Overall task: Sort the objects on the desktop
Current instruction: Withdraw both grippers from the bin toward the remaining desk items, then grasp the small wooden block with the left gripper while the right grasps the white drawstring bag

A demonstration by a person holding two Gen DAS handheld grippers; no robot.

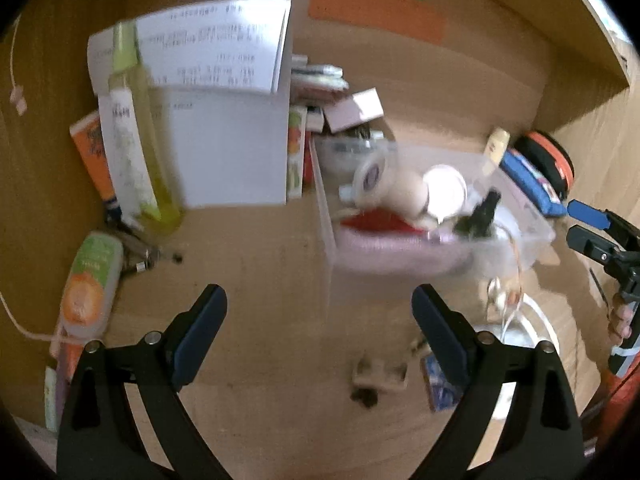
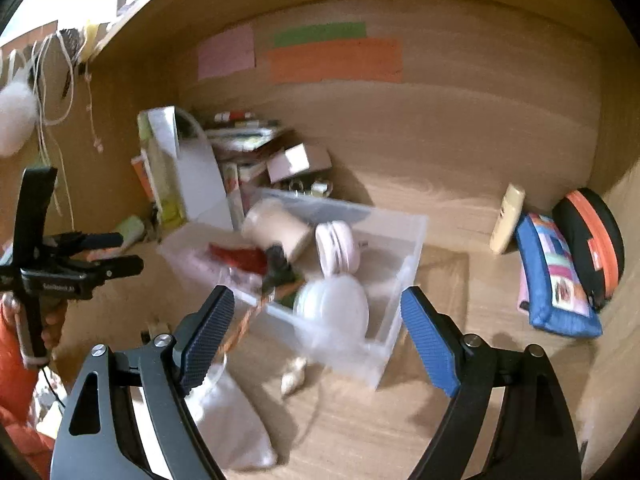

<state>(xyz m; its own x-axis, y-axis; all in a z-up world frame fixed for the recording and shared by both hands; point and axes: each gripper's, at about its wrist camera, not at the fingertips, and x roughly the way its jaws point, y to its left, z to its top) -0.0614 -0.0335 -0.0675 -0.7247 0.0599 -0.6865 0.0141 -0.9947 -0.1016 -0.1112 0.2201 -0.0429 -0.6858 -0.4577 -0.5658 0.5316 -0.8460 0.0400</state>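
Both grippers spread, empty: left gripper (image 1: 320, 336), right gripper (image 2: 318, 338). Clear bin (image 2: 404, 264) sits mid-desk, full of small items. Looks light, rigid, slick plastic; I'd grab opposite rim walls.

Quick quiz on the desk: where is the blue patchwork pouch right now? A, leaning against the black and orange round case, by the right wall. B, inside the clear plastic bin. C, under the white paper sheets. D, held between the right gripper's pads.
A: the blue patchwork pouch leans against the black and orange round case by the right wall, outside the clear plastic bin and apart from the open right gripper.
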